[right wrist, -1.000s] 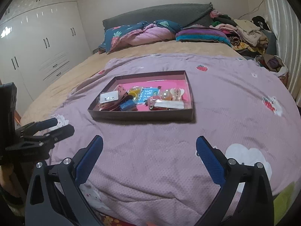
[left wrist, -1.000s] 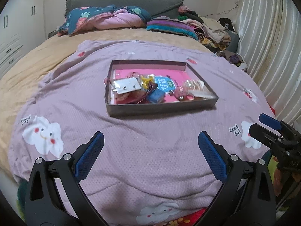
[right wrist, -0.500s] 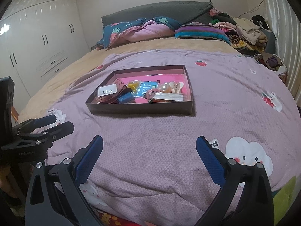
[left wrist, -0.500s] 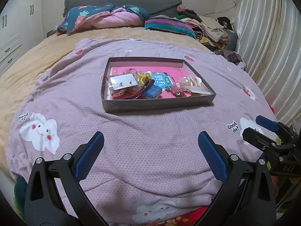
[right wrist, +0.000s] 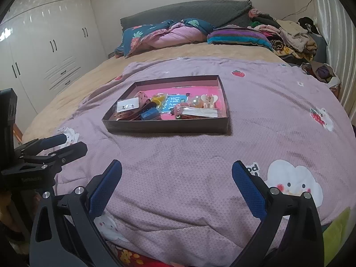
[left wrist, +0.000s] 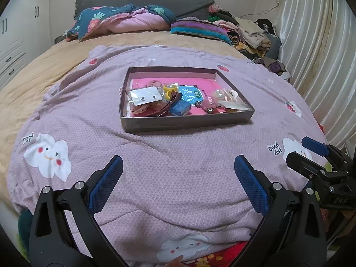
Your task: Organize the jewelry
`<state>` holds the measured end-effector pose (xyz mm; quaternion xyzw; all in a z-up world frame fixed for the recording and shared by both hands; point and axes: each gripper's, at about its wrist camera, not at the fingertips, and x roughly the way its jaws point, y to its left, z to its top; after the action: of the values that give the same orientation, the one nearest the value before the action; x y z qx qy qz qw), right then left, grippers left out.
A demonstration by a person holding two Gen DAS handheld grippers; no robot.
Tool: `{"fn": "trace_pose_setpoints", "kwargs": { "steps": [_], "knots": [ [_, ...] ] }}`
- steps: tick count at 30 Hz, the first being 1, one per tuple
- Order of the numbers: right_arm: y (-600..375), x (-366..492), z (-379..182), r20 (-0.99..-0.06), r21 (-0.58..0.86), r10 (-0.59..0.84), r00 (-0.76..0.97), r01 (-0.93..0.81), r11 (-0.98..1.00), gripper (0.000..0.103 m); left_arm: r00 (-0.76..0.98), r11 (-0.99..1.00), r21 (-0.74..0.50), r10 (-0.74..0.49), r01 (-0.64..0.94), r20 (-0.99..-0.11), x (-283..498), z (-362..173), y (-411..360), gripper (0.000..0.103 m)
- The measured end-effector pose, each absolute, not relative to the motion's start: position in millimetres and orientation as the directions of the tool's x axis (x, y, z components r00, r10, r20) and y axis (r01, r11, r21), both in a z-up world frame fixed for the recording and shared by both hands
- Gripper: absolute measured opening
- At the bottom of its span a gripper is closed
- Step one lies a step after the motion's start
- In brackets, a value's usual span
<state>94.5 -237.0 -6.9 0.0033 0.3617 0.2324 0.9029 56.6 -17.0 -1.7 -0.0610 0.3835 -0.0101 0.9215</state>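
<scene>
A shallow dark box [left wrist: 187,123] with a pink floor lies on the purple quilt in the middle of the bed; it also shows in the right wrist view [right wrist: 166,127]. In it lie a white earring card [left wrist: 145,95], a yellow ring-shaped piece [left wrist: 170,89], a blue card [left wrist: 191,94], a small blue box [left wrist: 179,108], brown hair clips and clear-packed pieces. My left gripper [left wrist: 178,181] is open and empty above the near quilt. My right gripper [right wrist: 176,183] is open and empty too, well short of the box.
The quilt [left wrist: 178,155] has cloud prints. Pillows and folded bedding [left wrist: 124,21] lie at the headboard, piled clothes [left wrist: 247,33] at the far right by a curtain [left wrist: 316,51]. White wardrobes [right wrist: 44,44] stand left of the bed.
Both grippers have drawn back and risen a little, so the box sits slightly farther off and higher in both views. Both stay open.
</scene>
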Motion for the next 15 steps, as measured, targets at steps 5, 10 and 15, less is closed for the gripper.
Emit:
{"fn": "trace_pose_setpoints", "kwargs": {
  "steps": [5, 10, 15],
  "knots": [
    [-239.1, 95.8, -7.7, -0.653, 0.177, 0.421, 0.630, -0.413, 0.893, 0.099, 0.700, 0.992, -0.124, -0.068, -0.029, -0.710, 56.3, -2.1, -16.6, 0.094],
    [-240.0, 96.1, -7.7, -0.653, 0.178, 0.420, 0.630, -0.412, 0.894, 0.099, 0.698, 0.991, -0.129, -0.072, -0.029, -0.712, 57.4, -3.0, -15.8, 0.094],
    [-240.4, 96.3, -7.8, -0.653, 0.179, 0.421, 0.629, -0.412, 0.894, 0.099, 0.698, 0.991, -0.130, -0.072, -0.031, -0.712, 57.0, -3.3, -15.5, 0.094]
  ]
}}
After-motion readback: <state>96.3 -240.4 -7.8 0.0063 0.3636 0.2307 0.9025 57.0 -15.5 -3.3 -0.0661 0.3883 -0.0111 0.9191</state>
